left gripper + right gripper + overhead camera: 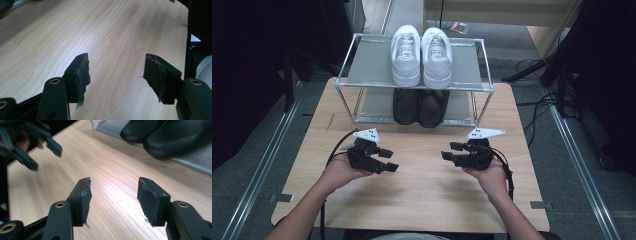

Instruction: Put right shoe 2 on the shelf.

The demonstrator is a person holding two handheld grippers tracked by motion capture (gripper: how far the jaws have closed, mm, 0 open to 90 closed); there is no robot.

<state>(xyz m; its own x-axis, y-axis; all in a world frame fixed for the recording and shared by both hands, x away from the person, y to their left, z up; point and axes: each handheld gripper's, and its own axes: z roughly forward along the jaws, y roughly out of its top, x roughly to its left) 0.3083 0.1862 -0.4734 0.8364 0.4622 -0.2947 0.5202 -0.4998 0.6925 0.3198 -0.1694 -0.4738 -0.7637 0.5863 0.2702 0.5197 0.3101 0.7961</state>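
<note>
Fingers both pairs apart, empty | black shoes well beyond, on rack

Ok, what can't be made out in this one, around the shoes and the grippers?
- Black shoes, high view: heels hidden under the rack's top shelf; in the right gripper view the top edge cuts them off.
- White shoes, high view: any markings too small to read.
- Left gripper, right gripper view: blurred and cut by the left edge.
- Right gripper, high view: the gap between its tips is too small to judge; its own view shows bare table there.
</note>
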